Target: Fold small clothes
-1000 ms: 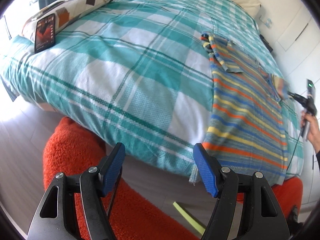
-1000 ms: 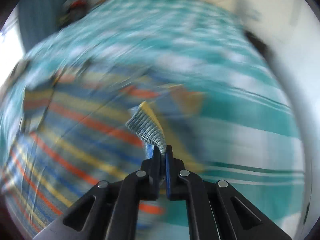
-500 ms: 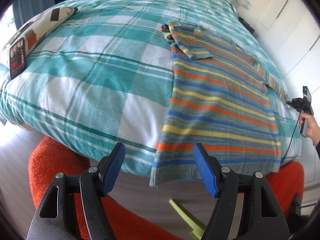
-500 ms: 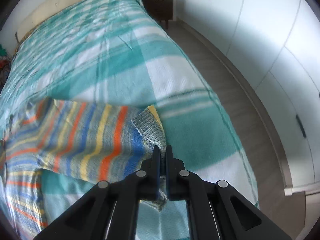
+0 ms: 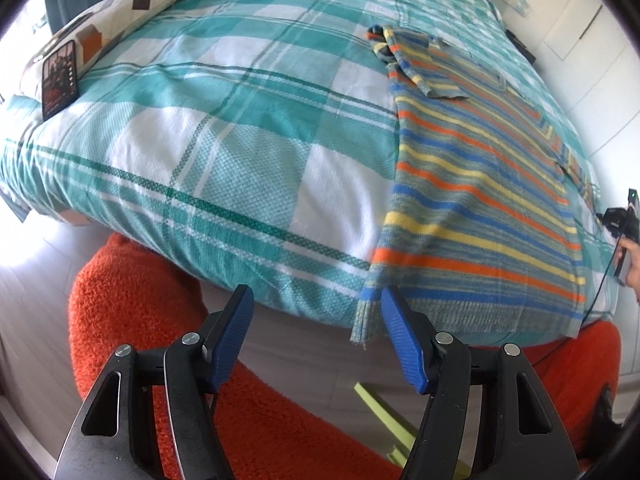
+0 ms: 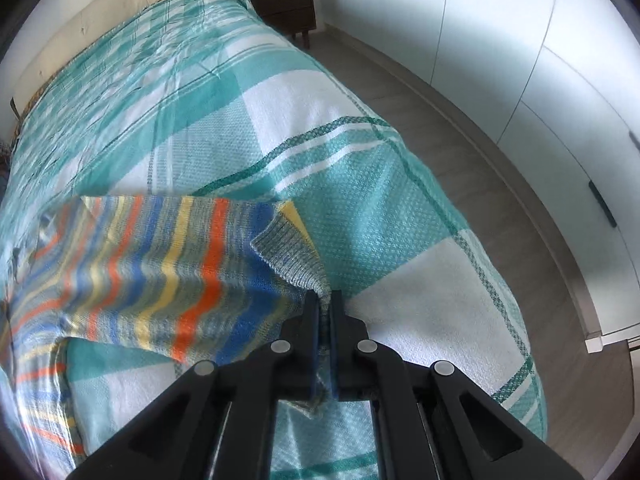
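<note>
A striped knit sweater (image 5: 480,184) in blue, orange and yellow lies flat on the teal checked bed cover (image 5: 224,128), its hem hanging over the near edge. My left gripper (image 5: 315,296) hovers at that edge, its jaws closing. The hem's left corner (image 5: 362,320) hangs between the blue pads, close to the right one, and neither pad presses on it. My right gripper (image 6: 325,300) is shut on the grey ribbed cuff (image 6: 294,252) of one sleeve (image 6: 160,272), stretched out sideways over the cover. The other sleeve (image 5: 404,56) lies folded across the chest.
A phone (image 5: 59,74) rests on a patterned pillow (image 5: 108,28) at the bed's far left. An orange rug (image 5: 132,292) and a green strip (image 5: 380,408) lie on the floor below. White wardrobe doors (image 6: 520,40) and a dark nightstand (image 6: 286,4) stand beyond the bed.
My right gripper has carried the cuff outward, stretching the sleeve toward the bed's side. The left gripper has shifted sideways along the bed's edge, and its jaws have narrowed a little.
</note>
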`<state>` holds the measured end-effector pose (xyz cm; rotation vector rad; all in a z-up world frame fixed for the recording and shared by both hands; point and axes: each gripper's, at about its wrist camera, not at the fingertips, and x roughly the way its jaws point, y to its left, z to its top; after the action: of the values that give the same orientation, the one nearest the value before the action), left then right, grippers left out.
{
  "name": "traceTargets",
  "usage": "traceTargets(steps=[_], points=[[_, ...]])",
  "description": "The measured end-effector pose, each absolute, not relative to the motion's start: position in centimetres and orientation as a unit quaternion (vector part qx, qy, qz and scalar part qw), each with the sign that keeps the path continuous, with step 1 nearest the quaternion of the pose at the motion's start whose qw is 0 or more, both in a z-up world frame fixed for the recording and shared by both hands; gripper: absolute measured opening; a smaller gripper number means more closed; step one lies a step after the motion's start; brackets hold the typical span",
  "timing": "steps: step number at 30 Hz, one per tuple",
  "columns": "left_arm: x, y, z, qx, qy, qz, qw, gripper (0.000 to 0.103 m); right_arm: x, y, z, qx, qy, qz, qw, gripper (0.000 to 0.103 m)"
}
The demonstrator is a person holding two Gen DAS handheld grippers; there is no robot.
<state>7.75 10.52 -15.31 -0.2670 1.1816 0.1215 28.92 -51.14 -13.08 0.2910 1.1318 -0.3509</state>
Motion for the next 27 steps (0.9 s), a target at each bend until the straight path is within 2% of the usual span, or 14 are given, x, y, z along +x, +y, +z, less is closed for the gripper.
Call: traceTargets(steps=[4,5,9,10,11,13,16,17,18,24,27], points=[[7.3,10.7,-15.0,-0.122,0.549,0.060,0.825,0.069,27.7,-53.2,-12.2,0.191,0.519,-0.164,0.817,0.005],[7.2,10.8,-15.0,-0.125,0.549,0.061,0.824,0.069,27.1,-53.8,-11.6,0.201,0.512,-0.169,0.818,0.011],[7.6,10.7,-15.1,-0.128,0.552,0.063,0.821,0.069,26.3,-53.1,-8.6,0.167,0.477,-0.166,0.847,0.018],[7.8,10.6,-15.1,-0.126,0.553,0.062,0.821,0.070,26.5,-52.2,-8.2,0.159,0.472,-0.139,0.856,0.021],[8.1,10.4,-15.0,-0.123,0.554,0.061,0.821,0.070,26.9,-51.1,-8.3,0.162,0.474,-0.094,0.860,0.030],[8.5,10.1,-14.6,-0.120,0.552,0.058,0.823,0.070,27.7,-49.2,-9.5,0.155,0.498,-0.039,0.853,0.042],[8.7,9.9,-12.9,-0.108,0.542,0.051,0.832,0.071,27.4,-48.3,-12.6,0.112,0.542,-0.052,0.831,0.040],[8.7,9.9,-12.1,-0.098,0.536,0.050,0.837,0.074,26.6,-48.8,-12.9,0.112,0.535,-0.061,0.835,0.032],[8.6,9.9,-11.3,-0.086,0.529,0.052,0.842,0.075,25.9,-49.3,-12.7,0.117,0.526,-0.069,0.839,0.030],[11.0,8.5,-4.8,-0.033,0.467,0.010,0.883,0.079,20.3,-48.3,-9.2,0.043,0.510,-0.114,0.852,0.033],[14.4,5.9,-2.5,-0.026,0.424,-0.056,0.904,0.089,16.6,-46.3,-6.9,0.054,0.491,-0.079,0.866,0.041]])
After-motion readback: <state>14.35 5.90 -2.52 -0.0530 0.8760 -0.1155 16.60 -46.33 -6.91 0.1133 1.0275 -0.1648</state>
